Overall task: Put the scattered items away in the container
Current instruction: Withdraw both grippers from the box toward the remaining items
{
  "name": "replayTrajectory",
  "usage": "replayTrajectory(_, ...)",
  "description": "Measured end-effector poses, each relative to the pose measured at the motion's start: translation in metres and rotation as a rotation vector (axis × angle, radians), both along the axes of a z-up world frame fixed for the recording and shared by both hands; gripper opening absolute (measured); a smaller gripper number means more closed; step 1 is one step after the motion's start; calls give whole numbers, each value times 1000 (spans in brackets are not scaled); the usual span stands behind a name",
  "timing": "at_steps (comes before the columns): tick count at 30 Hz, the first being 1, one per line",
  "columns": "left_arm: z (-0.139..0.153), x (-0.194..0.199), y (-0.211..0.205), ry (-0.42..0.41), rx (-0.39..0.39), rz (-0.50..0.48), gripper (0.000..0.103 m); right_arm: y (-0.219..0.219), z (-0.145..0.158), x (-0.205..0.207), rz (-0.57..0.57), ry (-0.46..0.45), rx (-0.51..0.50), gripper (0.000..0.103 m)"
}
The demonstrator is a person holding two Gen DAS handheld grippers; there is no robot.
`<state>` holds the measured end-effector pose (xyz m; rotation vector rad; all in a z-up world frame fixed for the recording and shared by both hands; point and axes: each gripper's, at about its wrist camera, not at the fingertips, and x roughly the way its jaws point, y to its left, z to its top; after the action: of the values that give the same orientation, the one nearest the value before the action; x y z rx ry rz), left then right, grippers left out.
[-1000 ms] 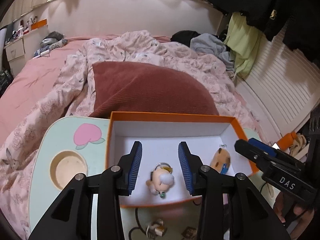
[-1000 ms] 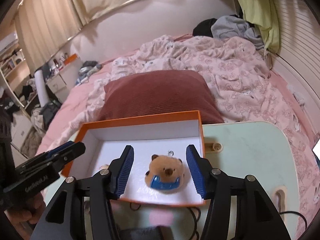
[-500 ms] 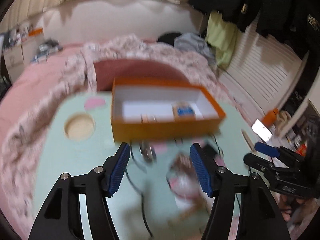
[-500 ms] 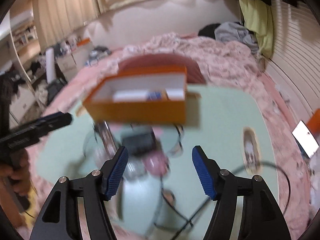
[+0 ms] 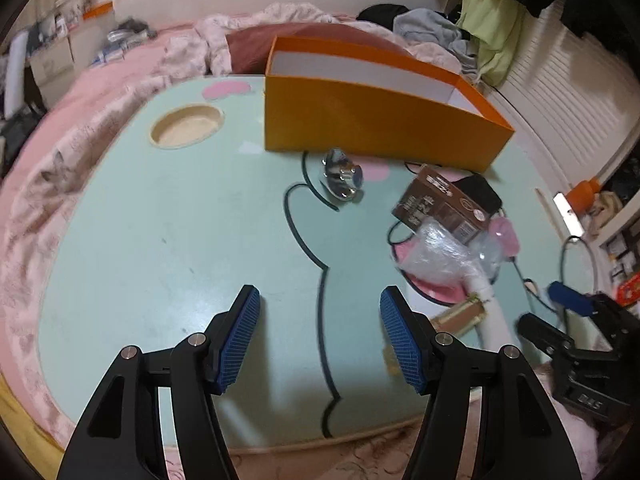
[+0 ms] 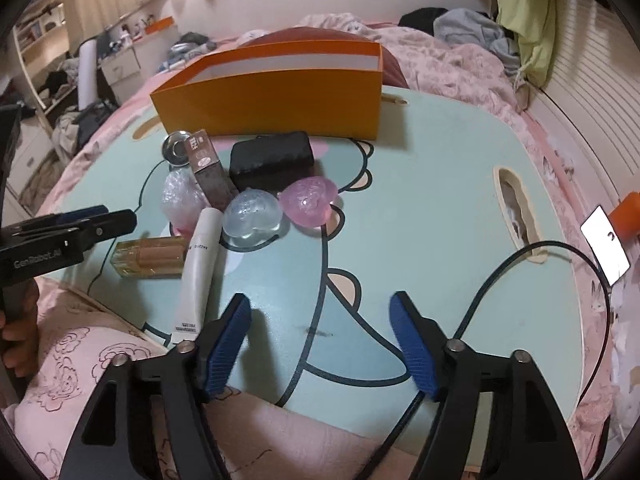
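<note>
Orange card walled the container (image 6: 272,98) at the far edge of the mint surface (image 6: 432,216), its inside hidden from both views. Most clutter lay outside: black case (image 6: 271,159), pink heart (image 6: 308,200), clear heart (image 6: 251,218), white tube (image 6: 198,268), brown box (image 5: 440,204). Left gripper (image 5: 320,336) and right gripper (image 6: 320,344) hung released and empty, the right's jaws just widened.

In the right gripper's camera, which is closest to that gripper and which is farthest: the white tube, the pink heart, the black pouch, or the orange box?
From the right gripper:
1. white tube, lying just left of it.
2. pink heart, farther up the table, near the middle.
3. black pouch, behind the heart.
4. orange box, at the table's far edge.
</note>
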<state>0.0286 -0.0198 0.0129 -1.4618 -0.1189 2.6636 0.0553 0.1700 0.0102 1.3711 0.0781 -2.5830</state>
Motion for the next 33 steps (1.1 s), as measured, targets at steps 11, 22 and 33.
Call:
replayTrajectory(11,-9,1,20,9,-109,-35,88,-6,-4,0,-3,-6,39,94)
replayTrajectory(22,-3,5,10,31,-25,-21,88,-4,-4,0,-5,2,24,94)
replayTrajectory(33,23,17,26,162,54,-150,61,30,8,8,-80,78,-187,70)
